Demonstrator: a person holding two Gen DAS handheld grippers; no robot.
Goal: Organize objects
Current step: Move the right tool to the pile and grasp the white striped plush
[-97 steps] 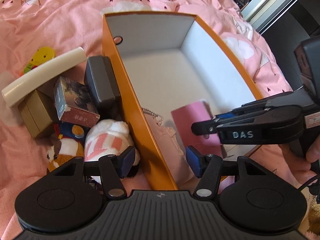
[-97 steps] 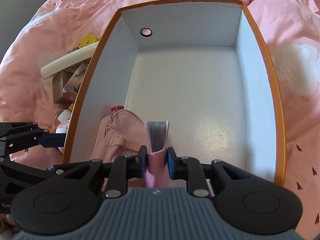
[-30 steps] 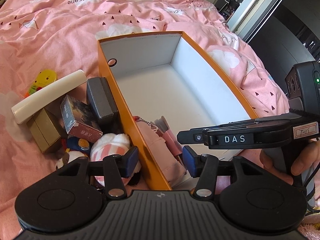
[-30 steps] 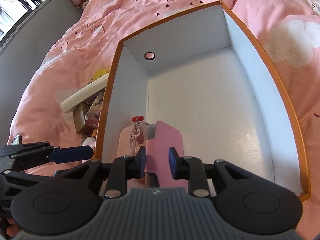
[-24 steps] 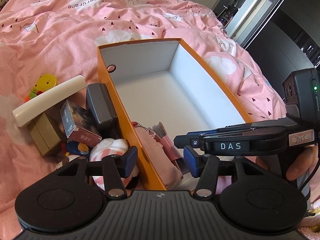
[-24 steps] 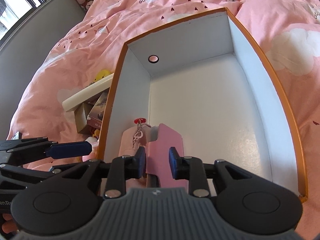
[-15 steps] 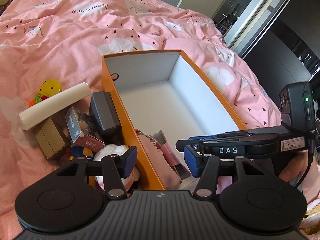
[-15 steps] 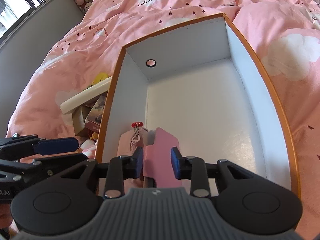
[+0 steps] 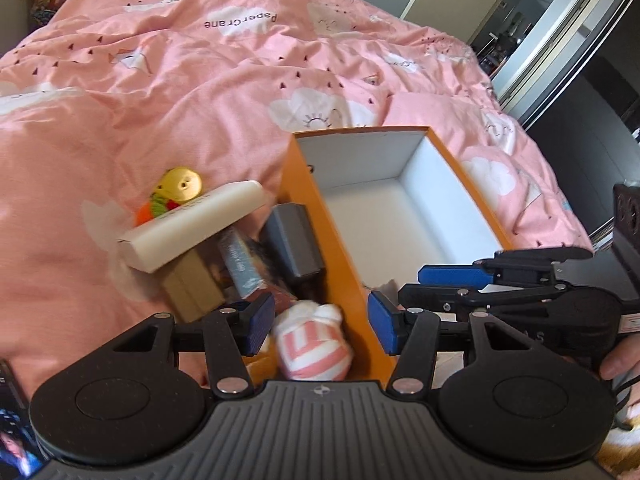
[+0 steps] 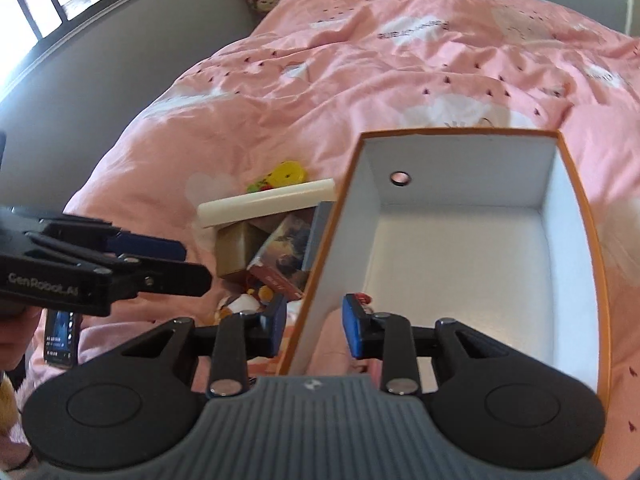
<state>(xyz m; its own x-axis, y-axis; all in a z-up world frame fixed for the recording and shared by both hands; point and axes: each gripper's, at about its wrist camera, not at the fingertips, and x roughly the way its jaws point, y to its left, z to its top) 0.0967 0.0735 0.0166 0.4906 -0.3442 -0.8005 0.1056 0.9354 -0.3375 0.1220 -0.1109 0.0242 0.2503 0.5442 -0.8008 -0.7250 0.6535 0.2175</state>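
Observation:
An orange box with a white inside [image 9: 348, 256] [image 10: 472, 248] lies on the pink bedspread. Pink items lie at its near end, mostly hidden behind my right gripper [image 10: 315, 328], which is open and empty above the box's left wall. My left gripper [image 9: 320, 322] is open and empty above a pink-striped white plush [image 9: 312, 346]. Left of the box lies a pile: a cream long box [image 9: 192, 226] [image 10: 266, 202], a grey case [image 9: 294, 246], a gold box [image 9: 194, 284], a picture box [image 10: 280, 260] and a yellow toy [image 9: 180, 186].
The right gripper's body [image 9: 520, 292] shows at the right of the left wrist view. The left gripper's body [image 10: 92, 266] shows at the left of the right wrist view. A phone [image 10: 60, 336] lies near the bed's edge. A grey wall and a window stand beyond.
My right gripper has opened, let go of the pink booklet and drawn back and up to the left. Both grippers have risen away from the box.

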